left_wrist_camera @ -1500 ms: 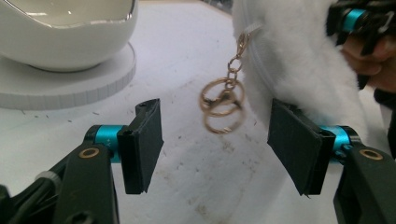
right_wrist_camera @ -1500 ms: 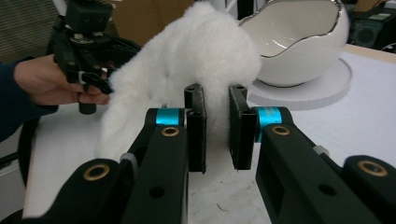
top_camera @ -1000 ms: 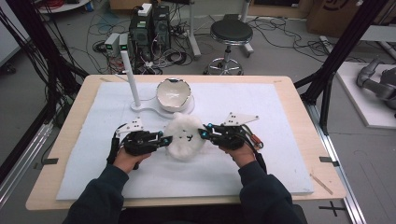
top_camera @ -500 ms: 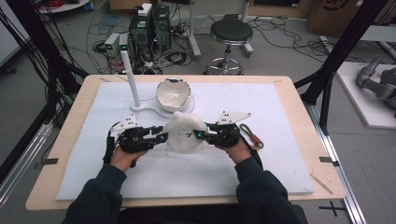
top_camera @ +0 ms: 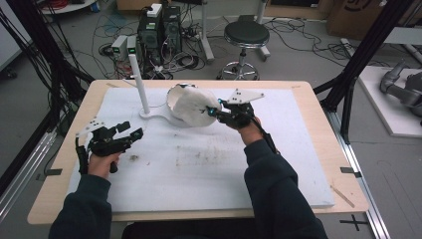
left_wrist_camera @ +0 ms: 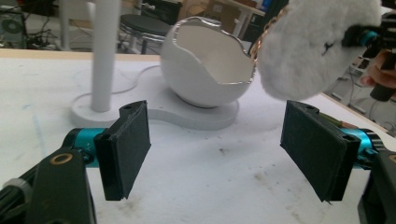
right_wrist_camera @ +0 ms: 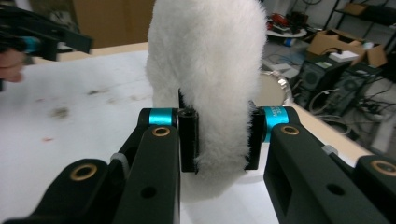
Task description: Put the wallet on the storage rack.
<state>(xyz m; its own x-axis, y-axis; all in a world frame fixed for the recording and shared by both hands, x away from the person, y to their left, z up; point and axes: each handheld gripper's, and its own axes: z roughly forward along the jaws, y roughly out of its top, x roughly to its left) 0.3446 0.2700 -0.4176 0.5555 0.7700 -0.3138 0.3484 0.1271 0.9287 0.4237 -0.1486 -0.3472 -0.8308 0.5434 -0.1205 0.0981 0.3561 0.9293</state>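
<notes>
A fluffy white plush hangs in the air beside a white eggshell-shaped bowl on a white stand. My right gripper is shut on the plush, squeezing its fur between both pads. The plush also shows at the upper right in the left gripper view, just to the right of the bowl's jagged rim. My left gripper stands open above the white mat at the left, nothing between its pads.
A white upright post rises from the stand's base, left of the bowl. A white foam mat with brown smudges covers the wooden table. A stool and computer boxes stand on the floor beyond.
My left gripper let go of the plush and drew back to the left, open. My right gripper carried the plush away from the table's middle, up to the bowl.
</notes>
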